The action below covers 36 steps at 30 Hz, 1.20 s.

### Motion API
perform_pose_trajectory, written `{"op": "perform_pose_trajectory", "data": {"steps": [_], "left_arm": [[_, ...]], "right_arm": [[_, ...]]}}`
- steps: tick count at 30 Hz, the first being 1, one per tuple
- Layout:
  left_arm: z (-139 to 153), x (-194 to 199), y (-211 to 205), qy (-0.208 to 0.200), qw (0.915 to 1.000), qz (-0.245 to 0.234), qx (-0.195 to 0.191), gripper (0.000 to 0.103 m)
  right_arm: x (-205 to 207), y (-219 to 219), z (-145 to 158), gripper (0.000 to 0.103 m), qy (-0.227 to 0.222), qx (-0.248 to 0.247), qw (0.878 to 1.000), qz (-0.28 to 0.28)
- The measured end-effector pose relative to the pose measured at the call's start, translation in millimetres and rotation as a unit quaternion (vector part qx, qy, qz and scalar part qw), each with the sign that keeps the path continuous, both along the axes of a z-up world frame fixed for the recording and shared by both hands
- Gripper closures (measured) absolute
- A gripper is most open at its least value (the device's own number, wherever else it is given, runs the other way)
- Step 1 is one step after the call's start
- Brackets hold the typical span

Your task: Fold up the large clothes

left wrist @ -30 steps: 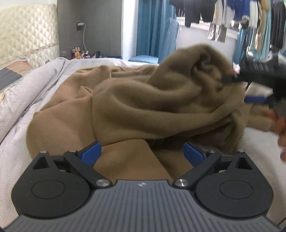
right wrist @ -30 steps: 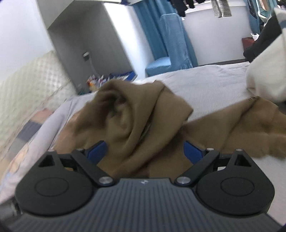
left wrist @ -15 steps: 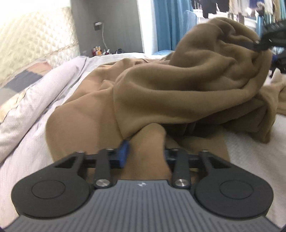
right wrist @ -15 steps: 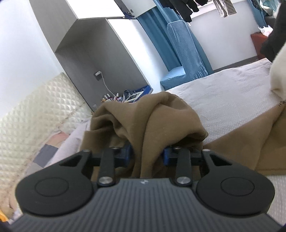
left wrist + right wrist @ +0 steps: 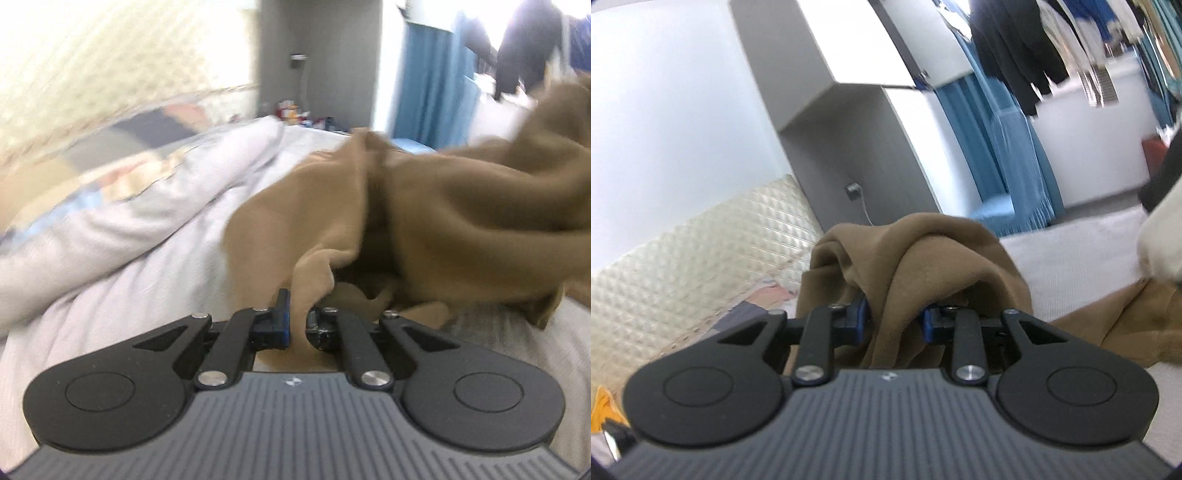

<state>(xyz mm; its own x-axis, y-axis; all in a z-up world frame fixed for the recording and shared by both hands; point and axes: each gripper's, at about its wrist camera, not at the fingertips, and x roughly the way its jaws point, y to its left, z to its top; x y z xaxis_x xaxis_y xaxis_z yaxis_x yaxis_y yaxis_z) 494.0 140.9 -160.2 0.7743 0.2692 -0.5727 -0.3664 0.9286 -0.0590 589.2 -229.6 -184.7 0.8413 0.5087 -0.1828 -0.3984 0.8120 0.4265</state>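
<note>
1. One brown garment [image 5: 461, 206] is seen, lying crumpled on the bed [image 5: 155, 280] and partly lifted off it at two places.
2. Two grippers are counted. The left gripper [image 5: 297, 321] is closed on a low edge of the garment, a narrow fold of cloth being pinched between its two fingers [image 5: 282, 314], just above the sheet.
3. The right gripper [image 5: 894, 319] is held higher; a thick bunch of the same garment [image 5: 923, 251] is clamped between its fingers [image 5: 862, 317], and cloth is draped over both of them.
4. One grey-white duvet [image 5: 122, 221] is heaped beside the garment on the left.
5. One quilted headboard [image 5: 683, 258] and one blue curtain [image 5: 1004, 147] are seen behind the bed.
6. Several dark clothes [image 5: 1008, 48] are hung above; their number cannot be told through the blur.
</note>
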Motion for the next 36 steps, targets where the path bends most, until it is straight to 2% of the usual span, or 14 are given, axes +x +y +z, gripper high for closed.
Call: {"op": "perform_pose_trajectory", "data": {"steps": [5,8,9,10,11,16,19,23,27,32,35,36], "left_arm": [[13,-29,43,-0.017,0.9987,0.038,-0.029,0.097],[21,-60,72,-0.035,0.9964,0.061,-0.047,0.097],[26,-72,82,-0.042,0.9954,0.068,-0.053,0.097],[31,-115,84,-0.05,0.9944,0.076,-0.054,0.097],[35,-136,89,-0.056,0.9931,0.084,-0.06,0.097],[37,-201,114,-0.076,0.9842,0.124,-0.1,0.097],[27,-213,126,-0.076,0.9807,0.132,-0.123,0.097],[14,-222,120,-0.074,0.978,0.135,-0.14,0.097],[6,-228,120,-0.07,0.976,0.129,-0.16,0.096],[0,-236,117,-0.058,0.9732,0.124,-0.185,0.094],[0,-248,114,-0.054,0.9707,0.125,-0.198,0.084],[1,-253,113,-0.054,0.9695,0.123,-0.205,0.073]], "right_arm": [[-61,-14,20,0.073,-0.018,0.002,1.0,0.002],[-98,-21,32,0.073,-0.031,0.002,1.0,0.002],[-114,-23,35,0.073,-0.035,0.002,0.999,0.004],[-127,-24,36,0.073,-0.038,0.001,0.999,0.007],[-137,-24,39,0.073,-0.041,-0.002,0.999,0.009],[-206,-23,28,0.073,-0.044,-0.011,0.999,0.02],[-234,-21,11,0.073,-0.008,-0.011,1.0,0.022],[-261,-20,-21,0.073,0.049,-0.027,0.998,0.017],[-266,-23,-62,0.073,0.129,-0.049,0.99,0.005],[-256,-25,-88,0.071,0.208,-0.049,0.977,-0.006],[-256,-28,-88,0.065,0.227,-0.054,0.972,-0.008],[-254,-29,-87,0.059,0.237,-0.057,0.97,-0.007]]}}
